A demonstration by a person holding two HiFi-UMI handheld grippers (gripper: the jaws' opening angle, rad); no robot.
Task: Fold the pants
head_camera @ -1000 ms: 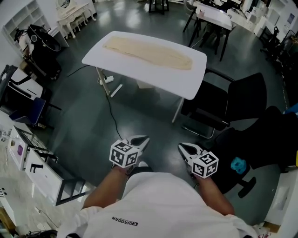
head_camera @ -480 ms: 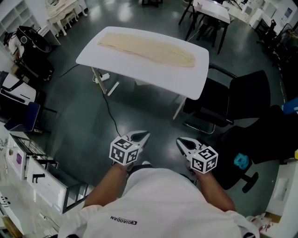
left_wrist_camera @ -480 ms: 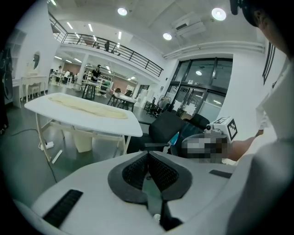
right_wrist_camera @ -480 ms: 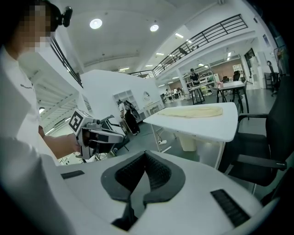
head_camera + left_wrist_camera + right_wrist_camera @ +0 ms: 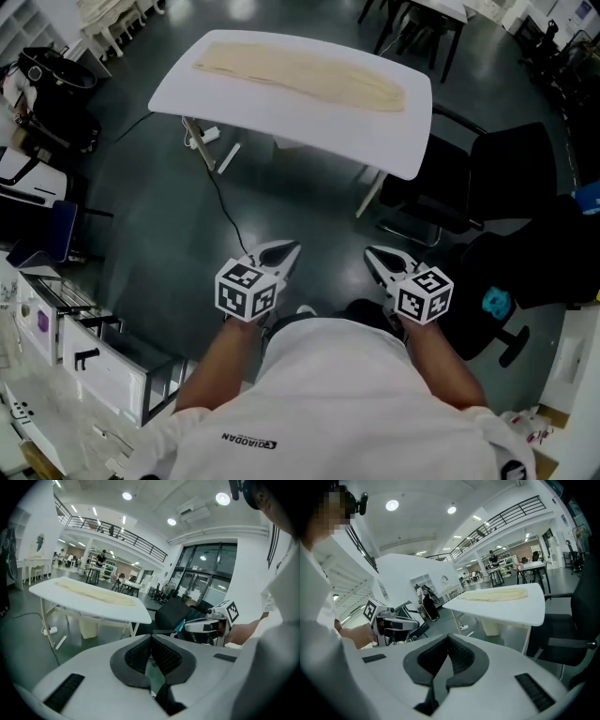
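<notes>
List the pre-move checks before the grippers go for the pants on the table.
1. Pants spread flat on the table: ok.
2. Left gripper empty: ok, jaws together on nothing.
3. Right gripper empty: ok, jaws together on nothing.
4. Jaws open for a grasp: not ok, both shut.
5. Pants within reach: not ok, both grippers are over the floor, short of the table.
6. Floor ahead: not ok, a cable lies across it.

You stand on a dark glossy floor. White counter ahead, black office chair just beside its right end. Round ceiling lights lit; railed mezzanine beyond.
</notes>
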